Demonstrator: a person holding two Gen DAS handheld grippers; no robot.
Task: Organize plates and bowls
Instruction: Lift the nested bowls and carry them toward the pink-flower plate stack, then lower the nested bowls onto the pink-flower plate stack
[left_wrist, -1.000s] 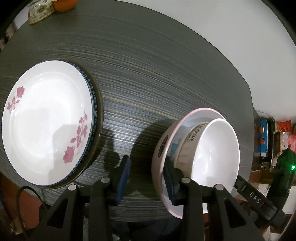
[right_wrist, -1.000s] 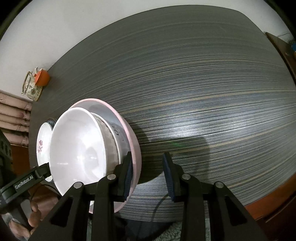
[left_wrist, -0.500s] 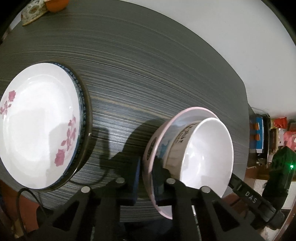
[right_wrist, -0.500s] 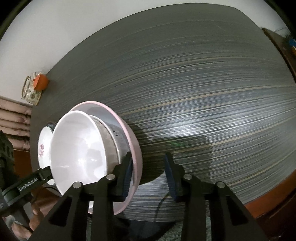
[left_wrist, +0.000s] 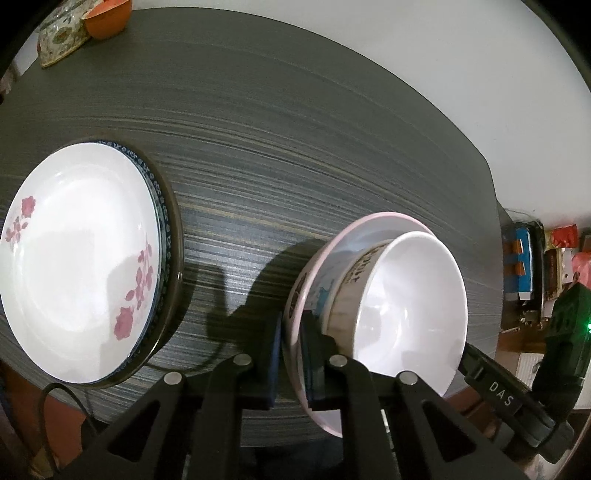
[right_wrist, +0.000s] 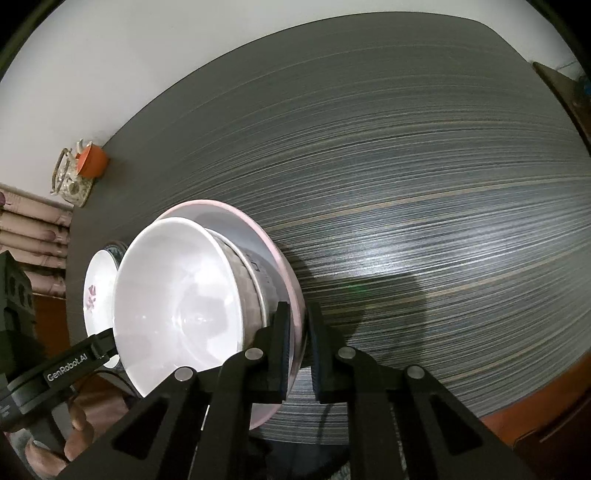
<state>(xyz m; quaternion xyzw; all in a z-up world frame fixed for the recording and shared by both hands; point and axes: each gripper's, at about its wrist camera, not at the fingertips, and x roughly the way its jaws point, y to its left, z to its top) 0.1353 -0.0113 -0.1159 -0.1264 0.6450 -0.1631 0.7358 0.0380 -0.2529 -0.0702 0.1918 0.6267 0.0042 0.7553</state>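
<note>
A: Start with the big thing. What carries it all?

B: A dark, streaky-grained counter (left_wrist: 295, 155), mostly bare. At its far corner sit a floral ceramic dish (left_wrist: 61, 38) and an orange cup (left_wrist: 107, 22), well apart from the work.

A: And the crockery?

B: On the left, a white plate with pink flowers (left_wrist: 77, 258) lies nested on a blue-patterned plate (left_wrist: 164, 236), so the plates look already gathered. To the right, near the counter's front edge, a pink-rimmed bowl (left_wrist: 295, 306) holds a printed bowl (left_wrist: 351, 280), and a plain white bowl (left_wrist: 410, 306) sits inside that.

A: Who holds the bowls?

B: Both sides. The left hand-held gripper (left_wrist: 291, 354) is pinched on the pink rim, one pad outside and one inside. The right hand-held gripper (right_wrist: 297, 343) pinches the same rim from the opposite side, again straddling the wall.

A: Why two grips on one rim?

B: My guess: three nested bowls are heavy and would tip from a single edge pinch. Opposed grips keep the stack level. Only the outer bowl is gripped; the inner ones merely rest in it.

A: Is it lifted?

B: I can't tell whether its base is touching the counter. Moving the stack as one piece seems the step in hand.
</note>
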